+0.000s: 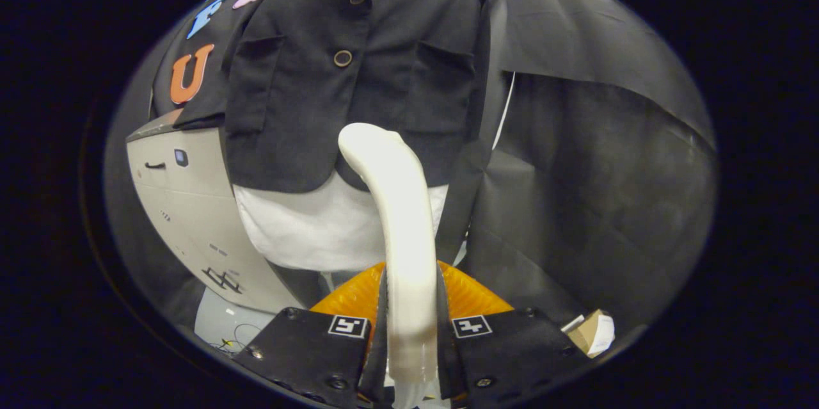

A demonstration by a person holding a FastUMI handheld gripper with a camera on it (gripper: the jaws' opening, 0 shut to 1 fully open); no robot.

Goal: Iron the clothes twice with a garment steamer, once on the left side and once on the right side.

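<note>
Gripper view. Tool (pixel 409 332) at bottom centre of frame, clenched on the white garment steamer (pixel 393 204); both fingers (pixel 320 345) pressing the handle from either side. Steamer rising straight up from between the fingers through mid-frame, curving left at the top, head ending at centre of frame right at the lower hem of the black jacket (pixel 358 70); contact with the cloth cannot be told. Orange ribbed part (pixel 349 297) just behind the fingers, either side of the handle, low centre.

Black jacket hanging in upper centre, buttoned, two round buttons down the front, a chest pocket each side. White garment (pixel 301 223) under it, showing at the collar and hanging below the hem, centre-left. Steamer head roughly on the jacket's midline, under the lower button.

Black cloth wall (pixel 608 159) across the right half. Pale grey panel (pixel 185 204) at left, tucked behind the jacket's sleeve side. Small cardboard box (pixel 592 332) at lower right, just beside the right finger.
</note>
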